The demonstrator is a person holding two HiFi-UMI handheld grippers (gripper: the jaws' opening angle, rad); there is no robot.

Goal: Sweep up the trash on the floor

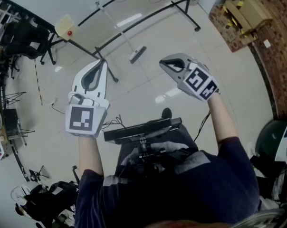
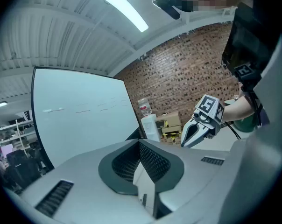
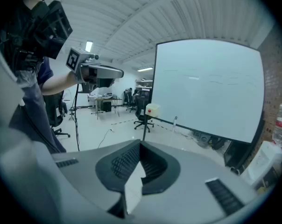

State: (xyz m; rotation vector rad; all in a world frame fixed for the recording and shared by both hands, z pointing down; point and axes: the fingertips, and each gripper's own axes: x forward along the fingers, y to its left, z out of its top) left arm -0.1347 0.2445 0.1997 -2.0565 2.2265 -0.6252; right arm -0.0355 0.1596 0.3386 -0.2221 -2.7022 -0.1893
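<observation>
A broom [image 1: 127, 37] with a long pale handle lies on the floor ahead, its brush head [image 1: 137, 54] nearest me. Both grippers are held up in the air, well short of it. My left gripper [image 1: 99, 63] is shut with nothing between its jaws, and its tips meet in the left gripper view [image 2: 141, 154]. My right gripper [image 1: 164, 63] is likewise shut and empty, with its jaws closed in the right gripper view [image 3: 140, 161]. Each gripper shows in the other's view: the right gripper [image 2: 197, 127] and the left gripper [image 3: 101, 71]. I cannot make out any trash for certain.
A whiteboard [image 3: 208, 87] on a black stand [image 1: 105, 61] crosses the floor ahead, with a yellow box [image 1: 66, 26] on its leg. Cardboard boxes [image 1: 245, 8] lie at the far right, by a water dispenser [image 2: 148, 122]. Chairs and tripods [image 1: 20, 42] crowd the left.
</observation>
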